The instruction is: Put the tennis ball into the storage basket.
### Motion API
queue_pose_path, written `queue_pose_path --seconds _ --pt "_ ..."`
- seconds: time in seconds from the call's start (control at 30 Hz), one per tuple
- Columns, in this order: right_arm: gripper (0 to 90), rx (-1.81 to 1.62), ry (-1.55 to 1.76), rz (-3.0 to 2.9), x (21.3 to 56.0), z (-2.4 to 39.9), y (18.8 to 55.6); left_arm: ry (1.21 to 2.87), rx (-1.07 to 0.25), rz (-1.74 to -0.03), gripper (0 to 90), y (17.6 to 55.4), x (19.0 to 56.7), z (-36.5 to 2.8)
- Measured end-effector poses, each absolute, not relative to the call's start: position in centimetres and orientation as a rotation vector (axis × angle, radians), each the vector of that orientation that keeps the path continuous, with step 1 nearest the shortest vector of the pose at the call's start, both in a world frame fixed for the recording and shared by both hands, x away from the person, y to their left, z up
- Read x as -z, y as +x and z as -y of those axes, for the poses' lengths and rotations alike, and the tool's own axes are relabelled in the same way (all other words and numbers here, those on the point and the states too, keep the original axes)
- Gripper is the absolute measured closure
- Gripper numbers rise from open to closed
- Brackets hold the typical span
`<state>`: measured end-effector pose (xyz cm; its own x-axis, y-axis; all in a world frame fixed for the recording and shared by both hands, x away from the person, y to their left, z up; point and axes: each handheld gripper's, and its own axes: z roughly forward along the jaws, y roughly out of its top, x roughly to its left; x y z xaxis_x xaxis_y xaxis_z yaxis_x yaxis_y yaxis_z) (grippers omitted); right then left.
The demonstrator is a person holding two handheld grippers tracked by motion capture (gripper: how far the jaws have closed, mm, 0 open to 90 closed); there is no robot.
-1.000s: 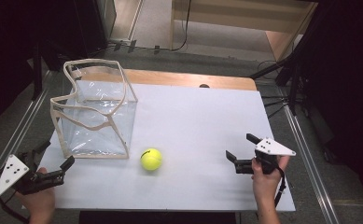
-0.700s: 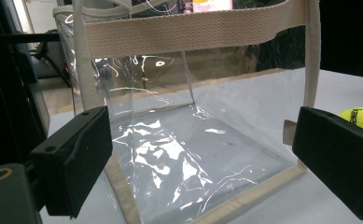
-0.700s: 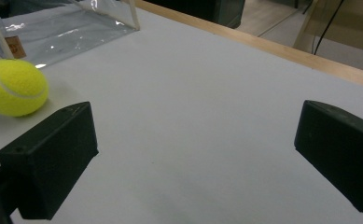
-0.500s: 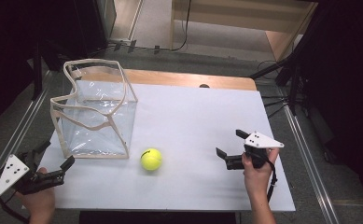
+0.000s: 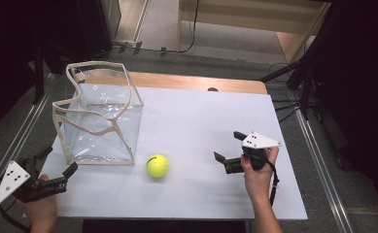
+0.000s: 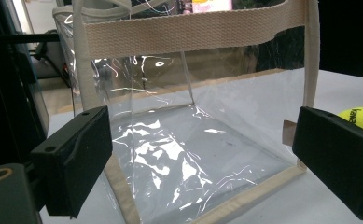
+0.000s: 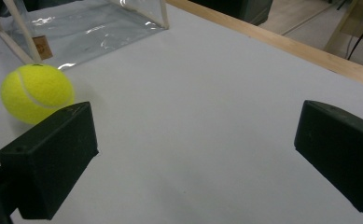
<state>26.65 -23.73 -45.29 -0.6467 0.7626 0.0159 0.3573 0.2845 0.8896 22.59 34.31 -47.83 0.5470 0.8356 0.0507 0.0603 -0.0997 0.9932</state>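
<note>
A yellow tennis ball [image 5: 157, 165] lies on the white table, just off the near right corner of a clear plastic bag [image 5: 101, 133] with beige webbing trim that stands upright with its top unclosed. My right gripper [image 5: 228, 145] is open, to the right of the ball with a gap between them, its jaws pointing left. In the right gripper view the ball [image 7: 37, 92] sits ahead, beyond the left jaw, with the bag [image 7: 86, 28] behind it. My left gripper [image 5: 60, 160] is open near the bag's front left corner. The left gripper view faces the bag [image 6: 193, 130], with the ball [image 6: 360, 119] at the right edge.
The white table top [image 5: 201, 116] has a wooden strip [image 5: 191, 82] along its far edge. Metal rails [image 5: 317, 155] run down both sides of the table. Dark stands and cables [image 5: 298, 73] sit on the floor beyond the far right corner.
My right gripper has moved left across the table toward the ball, still open. The left gripper, bag and ball have stayed put.
</note>
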Motion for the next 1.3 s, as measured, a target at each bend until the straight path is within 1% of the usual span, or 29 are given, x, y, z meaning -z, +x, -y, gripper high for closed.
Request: queue_pose_path --seconds 0.4,1.3 --pt "0.0 -1.345 0.973 -2.183 45.1 21.2 27.7 1.548 -0.783 -0.791 5.3 22.6 47.8 -34.4" --pt "0.0 -1.352 0.893 -2.291 45.0 17.0 29.0 1.547 -0.781 -0.791 5.3 22.6 47.8 -34.3"
